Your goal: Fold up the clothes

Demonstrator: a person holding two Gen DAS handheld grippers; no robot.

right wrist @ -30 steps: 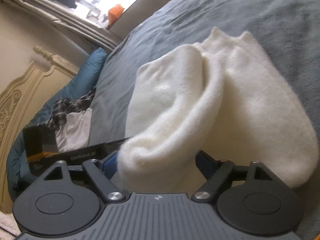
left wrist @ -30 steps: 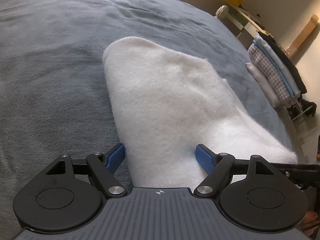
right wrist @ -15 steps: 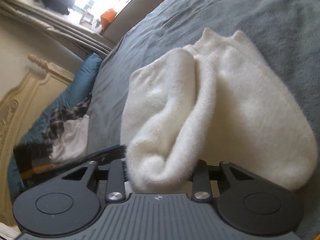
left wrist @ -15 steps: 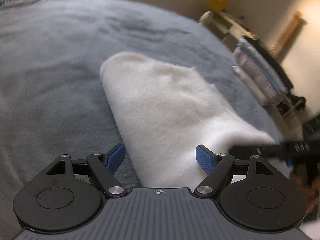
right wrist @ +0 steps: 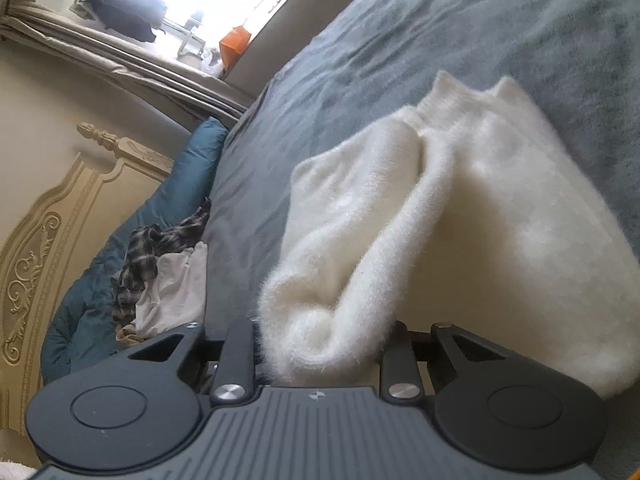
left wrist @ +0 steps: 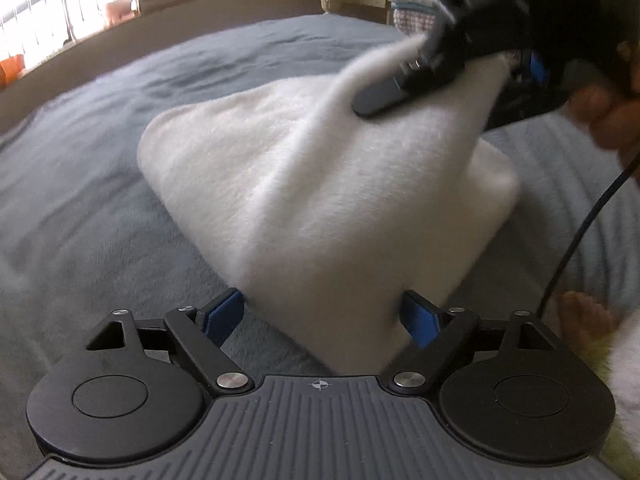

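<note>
The white fuzzy sweater [left wrist: 320, 200] lies part-folded on the grey blanket [left wrist: 100, 180] of the bed; the right tool [right wrist: 320, 348] has just been closing and is clenched on a bunched edge of the knit, which in the left wrist view is drawn up into a peak at about 1 o'clock, probably so that edge can be carried over the rest to make the next fold; the left tool [left wrist: 324, 312] has just been opening a little and stands released, its blue pads [left wrist: 224, 312] either side of the near end of the sweater without visibly pressing it, seemingly lined up to take that end; in the right wrist view the ribbed hem or cuff points away at 1 o'clock; at 9 o'clock there a plaid garment [right wrist: 160, 252] and a pale one [right wrist: 176, 292] lie heaped against a teal pillow [right wrist: 132, 240] below a carved cream headboard [right wrist: 48, 240], well apart from the sweater; a black cable [left wrist: 580, 224] hangs at 3 o'clock in the left wrist view, near the sweater's edge, and I judge it could snag; a stack of folded laundry [left wrist: 412, 12] sits beyond the bed at 1 o'clock.
</note>
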